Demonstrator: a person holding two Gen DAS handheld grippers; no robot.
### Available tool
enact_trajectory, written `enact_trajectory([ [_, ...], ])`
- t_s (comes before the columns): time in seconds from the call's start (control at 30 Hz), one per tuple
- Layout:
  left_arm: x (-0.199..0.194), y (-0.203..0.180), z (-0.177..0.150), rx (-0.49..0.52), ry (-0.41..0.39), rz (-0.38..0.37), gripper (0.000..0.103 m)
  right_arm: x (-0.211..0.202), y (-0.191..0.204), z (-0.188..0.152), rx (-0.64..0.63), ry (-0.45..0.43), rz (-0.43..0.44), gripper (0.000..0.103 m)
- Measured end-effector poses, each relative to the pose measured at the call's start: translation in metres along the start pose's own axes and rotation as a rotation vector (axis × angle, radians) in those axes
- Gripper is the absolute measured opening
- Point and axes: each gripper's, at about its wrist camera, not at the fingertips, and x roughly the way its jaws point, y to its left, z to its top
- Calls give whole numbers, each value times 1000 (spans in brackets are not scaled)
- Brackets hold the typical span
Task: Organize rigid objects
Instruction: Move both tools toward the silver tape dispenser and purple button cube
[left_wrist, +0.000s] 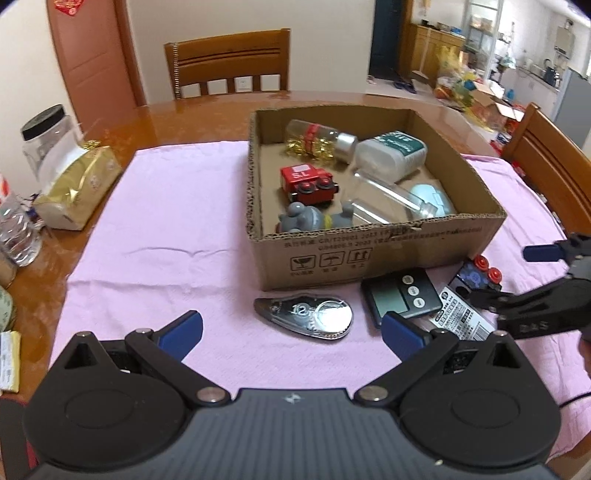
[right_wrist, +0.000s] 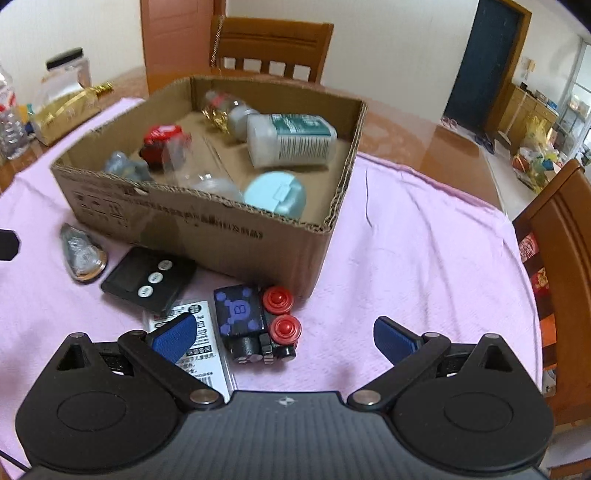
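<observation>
My left tongs (left_wrist: 291, 330) are spread wide with nothing between them, over bare pink cloth (left_wrist: 166, 229). At 12 o'clock, just ahead, lies a silver teardrop-shaped pack (left_wrist: 304, 316); at 1 o'clock a small black scale (left_wrist: 400, 297) leans against the box front. The cloth from 9 to 11 o'clock lies open out to the table edge.

My right tongs (right_wrist: 286, 338) are also spread and empty. A toy car (right_wrist: 258, 321) with red wheels sits just ahead of them at 12 o'clock, touching a white card (right_wrist: 201, 343) that runs under my left pad. From 1 to 3 o'clock the cloth is free up to a chair (right_wrist: 557, 258).

Beyond stands the cardboard box (left_wrist: 369, 254), open-topped. Nearest inside are a grey figure (left_wrist: 310, 218), a clear bottle (left_wrist: 384, 201) and a pale blue case (right_wrist: 275, 192); farther back, a red train (left_wrist: 308, 181), a white bottle (left_wrist: 391, 153) and a bottle with gold bits (left_wrist: 319, 138).
</observation>
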Motion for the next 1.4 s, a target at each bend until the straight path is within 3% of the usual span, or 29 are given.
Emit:
enact_trajectory([
  [0.3, 12, 7, 0, 20, 25, -30, 102, 24, 1, 12, 75, 29, -47, 103],
  [0.6, 27, 9, 2, 22, 46, -61, 102, 28, -28, -5, 140, 90, -130, 103],
  [0.9, 57, 4, -8, 58, 116, -104, 102, 27, -47, -19, 241, 109, -97, 103],
  [1.1, 77, 3, -18, 78, 162, -87, 102, 27, -46, -20, 244, 108, -92, 103],
  [1.4, 82, -1, -16, 128, 117, -84, 103, 26, -47, -20, 212, 108, -68, 103],
])
